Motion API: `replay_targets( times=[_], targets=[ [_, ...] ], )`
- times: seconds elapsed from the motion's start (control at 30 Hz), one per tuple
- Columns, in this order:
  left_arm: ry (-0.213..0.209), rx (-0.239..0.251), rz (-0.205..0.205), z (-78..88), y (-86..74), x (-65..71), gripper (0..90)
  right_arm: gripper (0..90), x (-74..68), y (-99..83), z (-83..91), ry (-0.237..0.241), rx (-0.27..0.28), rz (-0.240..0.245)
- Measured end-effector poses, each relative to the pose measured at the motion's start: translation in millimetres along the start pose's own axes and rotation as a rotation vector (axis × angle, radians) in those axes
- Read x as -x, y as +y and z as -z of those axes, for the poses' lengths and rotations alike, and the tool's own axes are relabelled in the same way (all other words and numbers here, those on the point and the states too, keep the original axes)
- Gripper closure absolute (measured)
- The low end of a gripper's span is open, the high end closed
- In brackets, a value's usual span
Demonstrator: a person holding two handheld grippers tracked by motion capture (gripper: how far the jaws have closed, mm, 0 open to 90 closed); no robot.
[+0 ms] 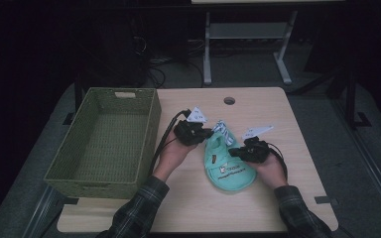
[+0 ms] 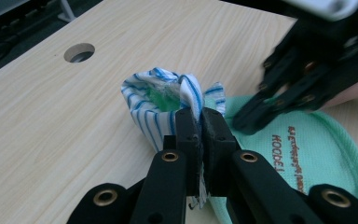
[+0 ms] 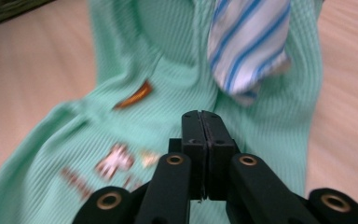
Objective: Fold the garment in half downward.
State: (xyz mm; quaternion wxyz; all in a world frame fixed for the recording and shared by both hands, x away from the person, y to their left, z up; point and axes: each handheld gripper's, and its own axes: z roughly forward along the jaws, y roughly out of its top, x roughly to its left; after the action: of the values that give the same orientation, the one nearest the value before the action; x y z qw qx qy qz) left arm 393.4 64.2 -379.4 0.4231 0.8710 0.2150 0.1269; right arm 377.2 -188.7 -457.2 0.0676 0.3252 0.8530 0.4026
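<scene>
**Mint, stripes and black on pale wood**

A mint-green ribbed garment [image 1: 228, 166] is lying at the centre of the high view, showing orange-brown lettering and a small white patch. Its collar [image 2: 168, 100] is showing white with blue stripes, in the middle of the left gripper view. The left gripper [image 2: 200, 119] and right gripper [image 3: 200, 119] are showing black with brass-coloured rivets. The table [image 1: 273, 104] is showing a light wood grain. An olive-green woven basket [image 1: 149, 124] is sitting at the left. The sleeves [image 1: 139, 210] are showing a dark plaid.
</scene>
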Motion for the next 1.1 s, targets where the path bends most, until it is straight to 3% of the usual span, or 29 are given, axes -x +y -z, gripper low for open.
replay_targets(
  times=[0.13, 0.37, 0.57, 0.83, 1.1],
  targets=[
    [0.001, 0.007, -0.007, 2.8, -1.5, 2.2, 86.4, 89.6, -7.1, -13.8, 18.5, 0.020, -0.021, -0.007],
    [0.008, 0.003, -0.025, 8.2, -4.3, 5.5, 86.3, 89.7, -18.3, -46.0, 40.0, 0.015, -0.082, -0.007],
    [0.022, -0.008, -0.023, 11.7, -8.2, 2.2, 86.3, 89.8, -23.6, -60.7, 44.8, 0.014, -0.102, -0.010],
    [0.057, -0.010, -0.023, 26.8, -14.3, 0.6, 86.3, 89.8, -20.8, -44.3, 26.9, 0.008, -0.098, 0.014],
    [0.016, 0.008, -0.057, 32.7, -15.0, 15.2, 86.3, 89.8, -18.1, -30.5, 12.3, 0.002, -0.096, 0.022]
  ],
)
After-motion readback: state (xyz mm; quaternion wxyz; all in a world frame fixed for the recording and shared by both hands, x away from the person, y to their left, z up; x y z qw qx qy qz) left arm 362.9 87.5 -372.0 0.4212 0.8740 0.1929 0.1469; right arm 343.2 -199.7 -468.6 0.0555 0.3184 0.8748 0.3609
